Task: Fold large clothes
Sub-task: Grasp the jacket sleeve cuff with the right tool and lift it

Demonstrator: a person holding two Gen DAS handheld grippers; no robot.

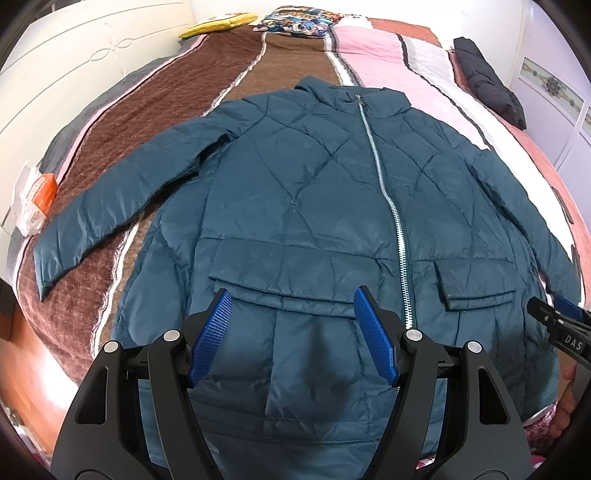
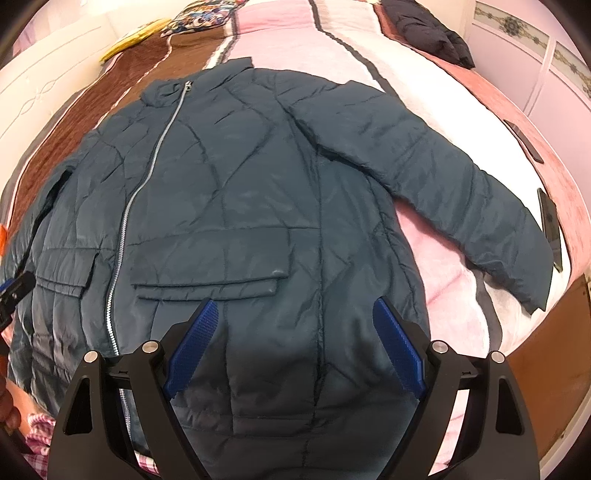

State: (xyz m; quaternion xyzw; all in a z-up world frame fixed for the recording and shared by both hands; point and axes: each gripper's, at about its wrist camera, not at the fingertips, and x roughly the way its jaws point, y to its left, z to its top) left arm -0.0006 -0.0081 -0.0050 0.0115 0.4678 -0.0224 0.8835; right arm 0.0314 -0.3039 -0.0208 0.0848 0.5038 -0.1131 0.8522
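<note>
Both grippers hang released over the hem: the left gripper (image 1: 291,332) above the wide pocket flap, the right gripper (image 2: 295,343) past the other flap, blue pads spread, gripping nothing. Beneath them a teal quilted jacket (image 1: 314,206) lies face up on the bed (image 1: 155,122), silver zipper (image 1: 384,192) closed on a slant, both sleeves flung outward. Only the left wrist view catches an orange-and-white packet (image 1: 35,199) by the bed's edge. Only the right wrist view shows a dark phone (image 2: 550,229) beside the sleeve cuff. Both show a black garment (image 2: 428,31) and patterned pillow (image 1: 299,20) at the far end.
</note>
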